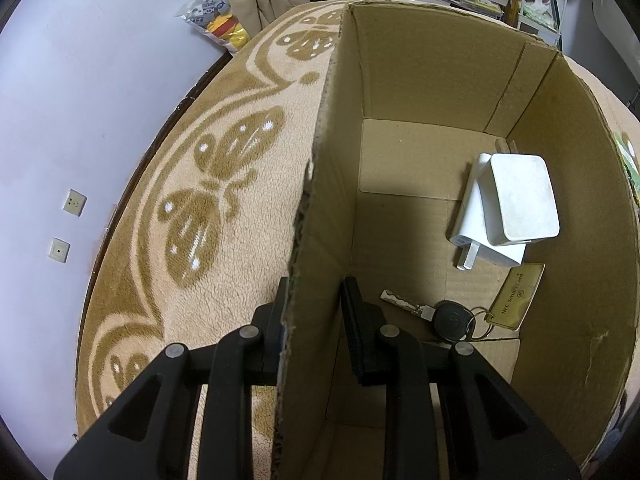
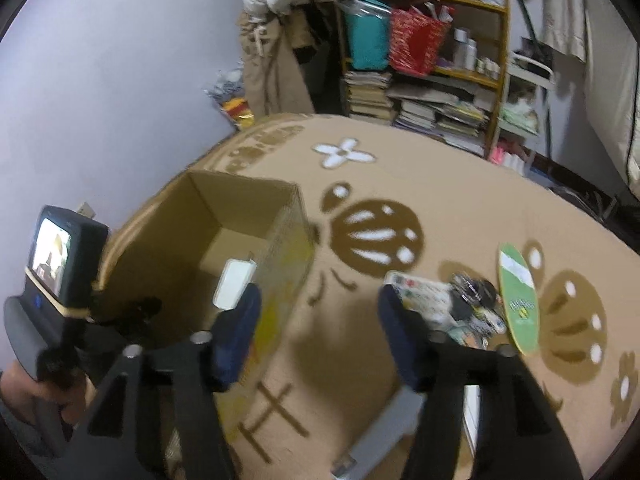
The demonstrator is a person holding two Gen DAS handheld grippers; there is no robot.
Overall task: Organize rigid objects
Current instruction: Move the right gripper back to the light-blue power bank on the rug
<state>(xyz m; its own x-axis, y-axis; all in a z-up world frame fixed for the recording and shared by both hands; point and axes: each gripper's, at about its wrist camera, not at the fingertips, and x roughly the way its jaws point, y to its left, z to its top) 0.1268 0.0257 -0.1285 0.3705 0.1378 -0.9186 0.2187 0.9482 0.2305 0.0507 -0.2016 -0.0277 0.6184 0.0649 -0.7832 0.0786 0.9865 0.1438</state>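
Observation:
A cardboard box (image 1: 432, 64) stands open on a patterned blanket. My left gripper (image 1: 316, 320) is shut on its left wall, one finger outside and one inside. On the box floor lie two white chargers (image 1: 508, 204), a key with a black fob (image 1: 444, 316) and a yellowish NFC card tag (image 1: 518, 294). In the right wrist view my right gripper (image 2: 320, 320) is open with nothing between its fingers, just right of the box (image 2: 244, 208). A white charger (image 2: 234, 284) shows inside the box. Loose items (image 2: 472, 304) and a green oval card (image 2: 518, 300) lie on the blanket to the right.
The beige and brown blanket (image 2: 440, 184) covers the surface. A grey and white object (image 2: 380, 440) lies under the right gripper. A hand (image 2: 24, 392) holds the left gripper's handle at far left. Shelves (image 2: 440, 80) packed with books and bags stand behind, beside a lilac wall (image 1: 80, 80).

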